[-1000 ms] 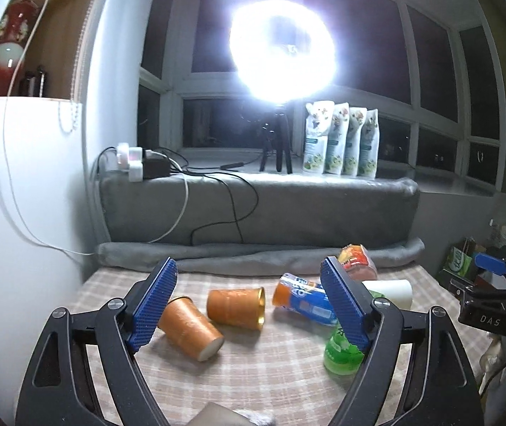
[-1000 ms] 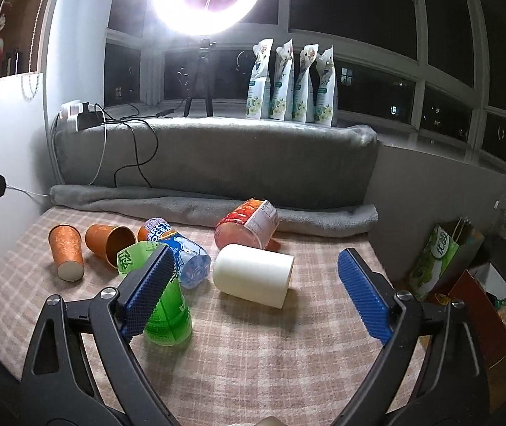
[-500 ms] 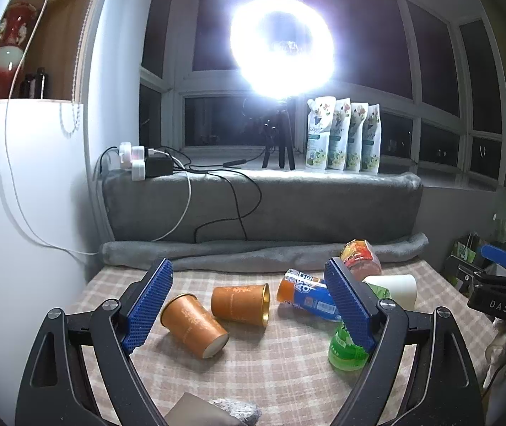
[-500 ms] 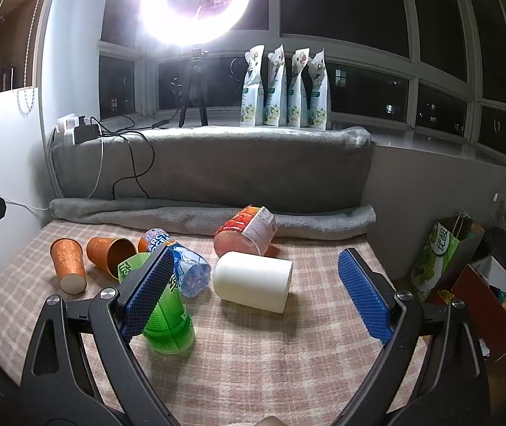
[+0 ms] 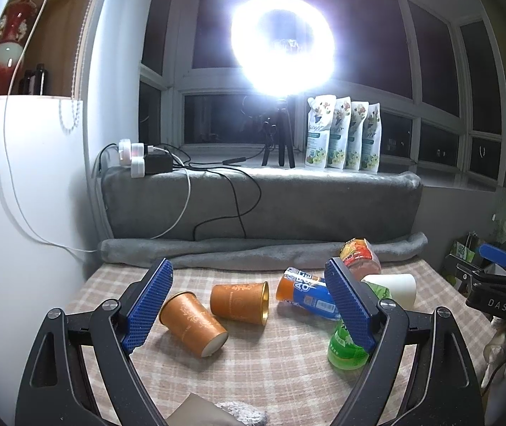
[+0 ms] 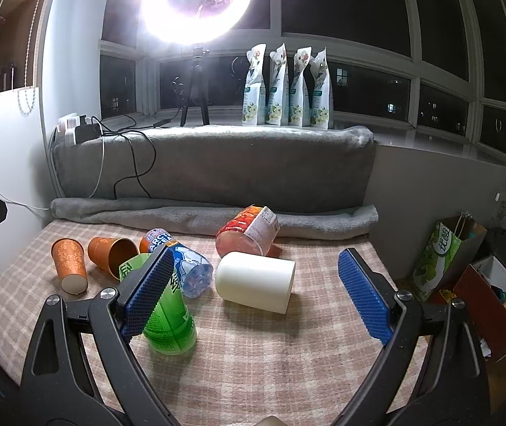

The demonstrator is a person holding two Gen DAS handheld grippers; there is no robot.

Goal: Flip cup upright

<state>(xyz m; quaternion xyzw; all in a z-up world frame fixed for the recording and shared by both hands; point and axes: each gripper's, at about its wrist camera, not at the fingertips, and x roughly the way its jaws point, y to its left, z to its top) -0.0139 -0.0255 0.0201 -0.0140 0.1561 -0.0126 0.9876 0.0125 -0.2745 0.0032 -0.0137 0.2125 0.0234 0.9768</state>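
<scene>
Both grippers spread wide and empty above the checked cloth; cups lying on their sides.

Left gripper (image 5: 249, 305): blue pads apart, nothing between them, held over the near edge of the checked cloth (image 5: 274, 365). Right gripper (image 6: 256, 294): likewise spread, nothing gripped. Near the left edge lie two orange cups: orange cup A (image 5: 192, 323) on its side with its base toward the camera, orange cup B (image 5: 240, 302) on its side just beside it, gold-lined mouth facing right. White cup (image 6: 256, 281) lies on its side mid-cloth. Green cup (image 6: 167, 314) stands mouth-down toward the near edge, partly behind the right gripper's left pad. Blue-labelled bottle (image 6: 182, 262) lies between cup B and the white cup; red-labelled jar (image 6: 247, 234) lies tilted against the grey blanket roll (image 6: 210, 214) along the far edge. Ring light (image 6: 196, 0) on the sill behind.
</scene>
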